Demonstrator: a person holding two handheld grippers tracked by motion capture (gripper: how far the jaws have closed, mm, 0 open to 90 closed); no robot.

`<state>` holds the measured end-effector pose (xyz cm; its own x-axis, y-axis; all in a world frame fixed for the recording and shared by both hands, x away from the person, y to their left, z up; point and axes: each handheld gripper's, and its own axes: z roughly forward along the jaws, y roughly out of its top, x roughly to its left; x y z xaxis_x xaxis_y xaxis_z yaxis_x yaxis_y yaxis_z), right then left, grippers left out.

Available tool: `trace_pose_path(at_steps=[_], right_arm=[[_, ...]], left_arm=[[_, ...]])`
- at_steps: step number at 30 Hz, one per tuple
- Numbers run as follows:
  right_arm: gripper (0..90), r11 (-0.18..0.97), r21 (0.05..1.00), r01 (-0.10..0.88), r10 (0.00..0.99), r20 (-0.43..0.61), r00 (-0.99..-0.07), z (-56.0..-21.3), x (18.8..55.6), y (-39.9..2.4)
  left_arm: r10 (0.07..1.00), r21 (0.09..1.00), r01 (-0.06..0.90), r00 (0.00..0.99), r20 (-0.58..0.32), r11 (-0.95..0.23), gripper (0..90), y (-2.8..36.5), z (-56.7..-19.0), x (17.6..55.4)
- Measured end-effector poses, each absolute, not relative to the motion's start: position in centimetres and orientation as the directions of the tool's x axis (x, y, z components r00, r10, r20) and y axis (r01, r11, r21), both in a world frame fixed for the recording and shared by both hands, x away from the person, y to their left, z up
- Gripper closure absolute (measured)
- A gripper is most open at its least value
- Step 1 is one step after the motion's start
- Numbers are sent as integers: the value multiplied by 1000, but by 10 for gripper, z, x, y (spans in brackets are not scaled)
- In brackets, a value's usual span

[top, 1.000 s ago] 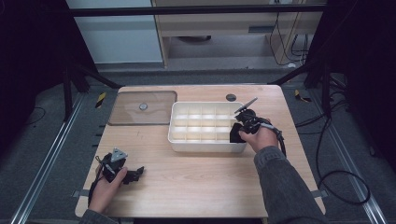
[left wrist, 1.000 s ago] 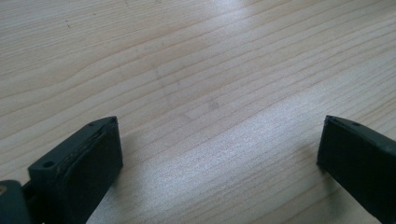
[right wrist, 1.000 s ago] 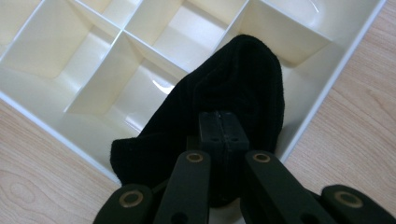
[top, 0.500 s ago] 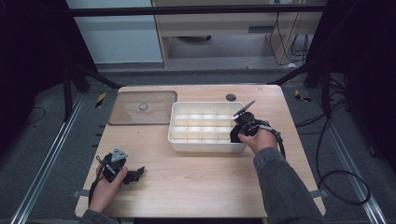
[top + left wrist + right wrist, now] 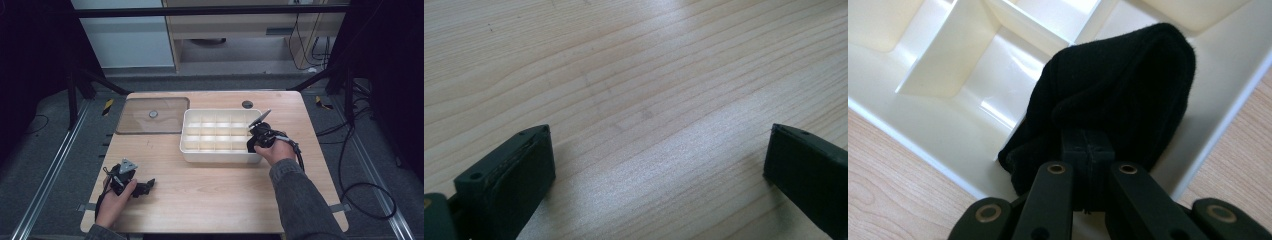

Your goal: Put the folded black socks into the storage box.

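gripping a folded black cloth (image 5: 1108, 95), likely a sock, the right gripper (image 5: 1087, 150) has its jaws pinched tight on the fabric, which bulges just beyond the tips and hangs over the near right corner compartment of the cream divided organizer tray (image 5: 938, 125). against the frames from a second ago almost nothing has shifted: the right hand has stayed at that same corner with the bundle in the same place, so the placing looks paused right at the drop, the cloth over its cell but not yet let go. the cell's dividers and the outer wall crowd the bundle on either side of the jaws, and the fabric could catch on a rim. well apart, the left gripper (image 5: 659, 165) rests low over bare wooden table (image 5: 634, 70), jaws spread wide with nothing between them. beyond the tray lies its clear lid (image 5: 152, 115), flat on the table, out of the way.
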<state>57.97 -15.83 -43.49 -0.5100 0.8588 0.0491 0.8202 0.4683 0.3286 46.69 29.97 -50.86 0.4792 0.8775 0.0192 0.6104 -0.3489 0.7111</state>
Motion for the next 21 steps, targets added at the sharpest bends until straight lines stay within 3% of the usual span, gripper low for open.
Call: trace_pose_path(at_steps=[21], right_arm=[[900, 459, 317, 830, 862, 67, -502, -439, 579, -158]], left_arm=[[874, 711, 609, 485, 18, -352, 0, 299, -509, 467]])
